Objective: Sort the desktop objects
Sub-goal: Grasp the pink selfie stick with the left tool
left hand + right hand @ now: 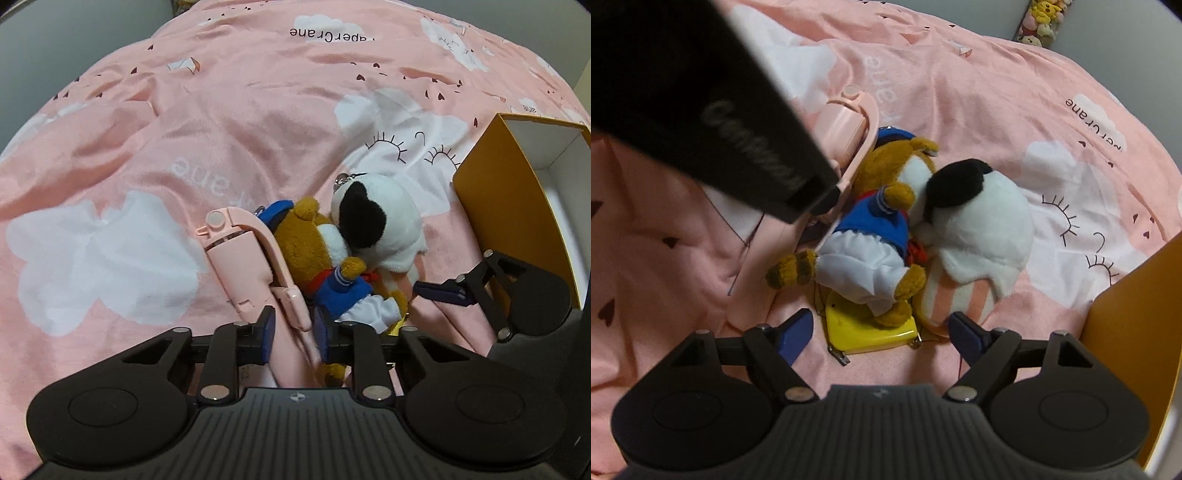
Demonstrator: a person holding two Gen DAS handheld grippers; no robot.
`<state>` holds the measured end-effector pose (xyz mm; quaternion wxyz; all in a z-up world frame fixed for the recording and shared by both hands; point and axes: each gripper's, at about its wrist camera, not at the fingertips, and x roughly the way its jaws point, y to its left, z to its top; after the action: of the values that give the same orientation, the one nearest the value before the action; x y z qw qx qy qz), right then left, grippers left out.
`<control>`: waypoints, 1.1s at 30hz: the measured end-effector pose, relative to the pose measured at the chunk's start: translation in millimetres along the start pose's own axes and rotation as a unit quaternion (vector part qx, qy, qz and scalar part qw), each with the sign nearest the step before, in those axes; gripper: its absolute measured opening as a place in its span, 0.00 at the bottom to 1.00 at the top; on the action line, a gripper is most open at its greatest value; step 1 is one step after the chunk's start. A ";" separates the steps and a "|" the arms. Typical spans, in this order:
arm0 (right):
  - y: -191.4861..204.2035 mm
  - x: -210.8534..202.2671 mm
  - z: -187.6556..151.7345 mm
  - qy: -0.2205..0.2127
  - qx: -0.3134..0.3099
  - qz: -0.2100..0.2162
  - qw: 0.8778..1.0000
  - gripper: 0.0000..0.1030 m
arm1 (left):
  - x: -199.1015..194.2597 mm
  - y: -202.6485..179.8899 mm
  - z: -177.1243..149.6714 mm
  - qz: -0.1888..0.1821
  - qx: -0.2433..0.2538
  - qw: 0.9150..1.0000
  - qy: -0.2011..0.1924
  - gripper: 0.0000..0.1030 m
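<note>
Pink cloud bedspread (229, 122), orange box (513, 221) at side. Your left gripper (293, 334) pinches pink fan (255, 266); bear (871, 229) leans on it, may drag along. Right gripper (882, 334) gapes empty over yellow thing (868, 328); strap may snag.

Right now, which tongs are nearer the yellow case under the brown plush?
Right. The right tongs stand open around the yellow case, one pad either side, not touching. The left tongs are past the brown plush, around the pink fan.

Two plush toys (871, 236) (979, 221), one pink handheld fan (251, 266), one yellow case (868, 332), one orange box (517, 184).
</note>
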<state>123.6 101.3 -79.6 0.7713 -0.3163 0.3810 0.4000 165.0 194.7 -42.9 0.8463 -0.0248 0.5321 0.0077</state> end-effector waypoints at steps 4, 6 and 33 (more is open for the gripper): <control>10.7 -3.9 -4.7 -0.010 -0.027 -0.018 0.999 0.69 | 4.9 -3.1 2.0 0.012 0.000 1.000 -0.006 0.17; 15.9 -8.6 -6.7 -0.019 -0.042 -0.010 0.999 0.62 | 6.8 -2.8 2.1 0.011 -0.007 1.000 -0.006 0.16; -19.0 -53.3 -23.0 0.009 0.028 0.050 0.998 0.55 | -37.0 6.6 -29.4 -0.042 -0.052 0.997 -0.030 0.06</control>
<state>111.4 53.9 -43.1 0.7555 -0.2786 0.4145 0.4239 122.3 200.3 -22.5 0.8590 -0.0912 0.5038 0.0008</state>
